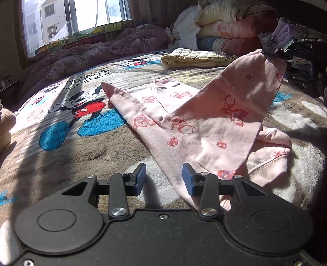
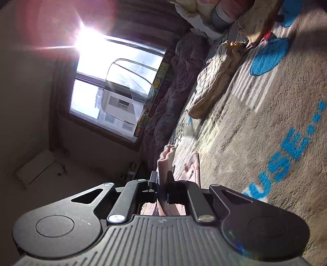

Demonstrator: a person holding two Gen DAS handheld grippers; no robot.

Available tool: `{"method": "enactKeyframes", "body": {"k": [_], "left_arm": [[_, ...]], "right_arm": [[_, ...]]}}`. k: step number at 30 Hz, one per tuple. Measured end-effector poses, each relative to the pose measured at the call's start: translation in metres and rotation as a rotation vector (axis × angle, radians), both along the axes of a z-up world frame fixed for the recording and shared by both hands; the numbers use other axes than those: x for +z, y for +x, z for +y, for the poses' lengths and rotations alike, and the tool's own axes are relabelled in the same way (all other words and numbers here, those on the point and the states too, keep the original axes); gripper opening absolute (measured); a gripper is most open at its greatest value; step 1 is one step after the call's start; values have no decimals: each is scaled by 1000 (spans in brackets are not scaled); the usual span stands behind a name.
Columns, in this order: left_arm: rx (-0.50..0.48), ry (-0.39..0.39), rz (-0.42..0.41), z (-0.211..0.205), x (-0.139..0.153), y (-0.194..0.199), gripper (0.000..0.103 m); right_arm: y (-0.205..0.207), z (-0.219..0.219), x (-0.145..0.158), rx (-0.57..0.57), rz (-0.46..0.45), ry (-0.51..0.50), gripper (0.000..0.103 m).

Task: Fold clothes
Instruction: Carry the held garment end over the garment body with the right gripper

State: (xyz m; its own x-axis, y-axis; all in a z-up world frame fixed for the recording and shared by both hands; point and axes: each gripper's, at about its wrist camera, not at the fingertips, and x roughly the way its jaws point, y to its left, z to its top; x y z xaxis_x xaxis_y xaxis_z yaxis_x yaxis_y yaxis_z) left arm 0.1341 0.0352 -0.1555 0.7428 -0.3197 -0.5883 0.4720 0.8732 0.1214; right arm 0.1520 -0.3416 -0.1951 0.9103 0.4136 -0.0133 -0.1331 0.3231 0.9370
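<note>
The pink top [image 1: 184, 122] lies on the blanket [image 1: 81, 155] on the bed. In the left view the left gripper [image 1: 164, 179] is wide apart with nothing in it, right at the near edge of the top. That view also shows the right gripper [image 1: 271, 52] lifting one corner of the top high up, so the cloth hangs like a tent. The right view is tipped sideways. It shows the right gripper [image 2: 162, 181] pinched tight on pink cloth [image 2: 165, 161], but not the rest of the top. Both views show a folded yellow cloth [image 1: 196, 58] [image 2: 214, 81] farther back, and the window [image 1: 71, 18] [image 2: 114, 81].
</note>
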Motion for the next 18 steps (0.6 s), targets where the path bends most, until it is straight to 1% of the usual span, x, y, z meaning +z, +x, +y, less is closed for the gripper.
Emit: {"method": "enactKeyframes", "body": {"k": [3,7,10,13,16,18], "left_arm": [[-13,-5,12,4,-1,0,39],[-19,-15,25,6,-1,1,39],[-24,-25,40,7,-1,3,39],[-37,-39,61,11,1,3,40],[-45,-104,99,21,7,4,41],[-26,-150,93,28,12,5,41]], "right_arm": [[-6,-5,1,5,5,17,10],[-17,-15,3,1,3,72,10],[-23,-19,0,10,17,112,10],[-21,-21,-8,1,73,72,10],[-17,-27,-20,-17,122,72,11],[-13,-28,-25,-9,144,68,12]]}}
